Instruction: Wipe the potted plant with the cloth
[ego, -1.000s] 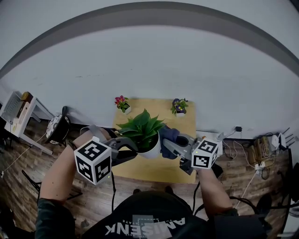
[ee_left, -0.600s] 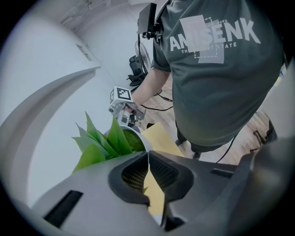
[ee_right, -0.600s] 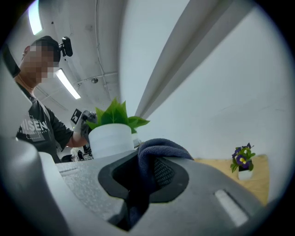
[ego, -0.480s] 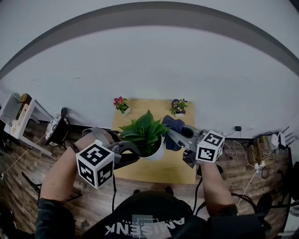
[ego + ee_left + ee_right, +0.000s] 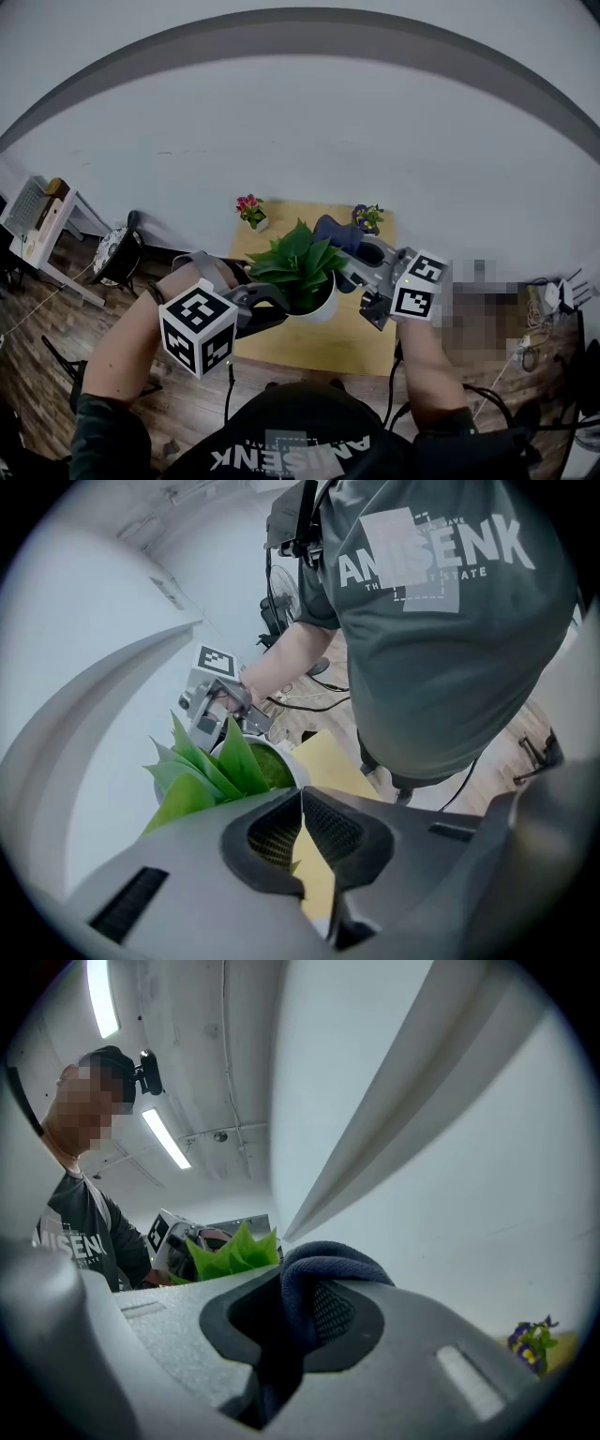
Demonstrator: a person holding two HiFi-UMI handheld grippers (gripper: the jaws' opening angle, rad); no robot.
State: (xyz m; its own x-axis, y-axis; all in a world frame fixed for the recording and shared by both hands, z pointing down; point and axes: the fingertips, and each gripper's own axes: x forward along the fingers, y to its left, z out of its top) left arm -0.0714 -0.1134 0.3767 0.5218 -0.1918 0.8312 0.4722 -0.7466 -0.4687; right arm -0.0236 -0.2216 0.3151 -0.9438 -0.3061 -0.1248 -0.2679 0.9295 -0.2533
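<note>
A green leafy plant [image 5: 298,262] in a white pot [image 5: 322,305] stands on a small yellow table [image 5: 347,333]. My left gripper [image 5: 272,302] rests against the pot's left side, jaws shut. In the left gripper view its jaws [image 5: 301,797] meet with only a sliver of green at the seam, and the plant [image 5: 211,766] rises just beyond. My right gripper [image 5: 352,246] is shut on a dark blue cloth [image 5: 336,232], held at the upper right of the leaves. In the right gripper view the cloth [image 5: 323,1265] bulges from the jaws, with the leaves [image 5: 230,1249] behind it.
Two small flower pots stand at the table's back edge, one red [image 5: 249,210] and one purple [image 5: 367,217]. A fan [image 5: 117,255] and a white rack [image 5: 37,225] stand on the wooden floor at left. Cables lie at right. A pale wall rises behind the table.
My right gripper has risen with the cloth from beside the pot to the top of the leaves on the right. The left gripper has stayed at the pot.
</note>
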